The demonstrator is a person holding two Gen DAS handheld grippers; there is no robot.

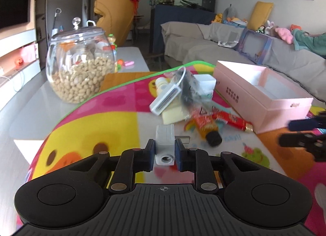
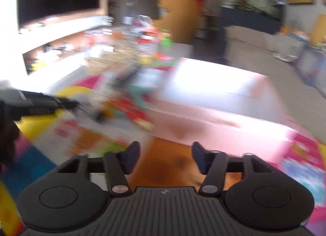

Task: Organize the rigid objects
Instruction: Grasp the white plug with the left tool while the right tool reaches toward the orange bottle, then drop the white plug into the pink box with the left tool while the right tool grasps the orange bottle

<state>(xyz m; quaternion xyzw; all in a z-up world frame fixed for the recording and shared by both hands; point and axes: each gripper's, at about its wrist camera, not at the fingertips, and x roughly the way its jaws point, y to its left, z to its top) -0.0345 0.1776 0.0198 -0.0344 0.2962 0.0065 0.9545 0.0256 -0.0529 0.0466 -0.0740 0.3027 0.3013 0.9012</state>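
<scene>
My left tongs (image 1: 164, 151) clamped on a white plug adapter (image 1: 165, 143), just above the colourful mat (image 1: 106, 118); my right tongs (image 2: 166, 159) parted, empty; beyond, cluttered packets (image 1: 205, 122), open pink box (image 1: 262, 95) at right; bean jar (image 1: 79, 69) far left on bench (image 1: 30, 109).

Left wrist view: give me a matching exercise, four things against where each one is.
Things:
1. white plug
2. glass jar
3. pink box
4. white adapter

Places:
A. open, on the mat's right side
B. on the grey table, left of the mat
C. between the left gripper's pads
D. on the pile at the mat's middle

Pairs: 1-C, 2-B, 3-A, 4-D
</scene>
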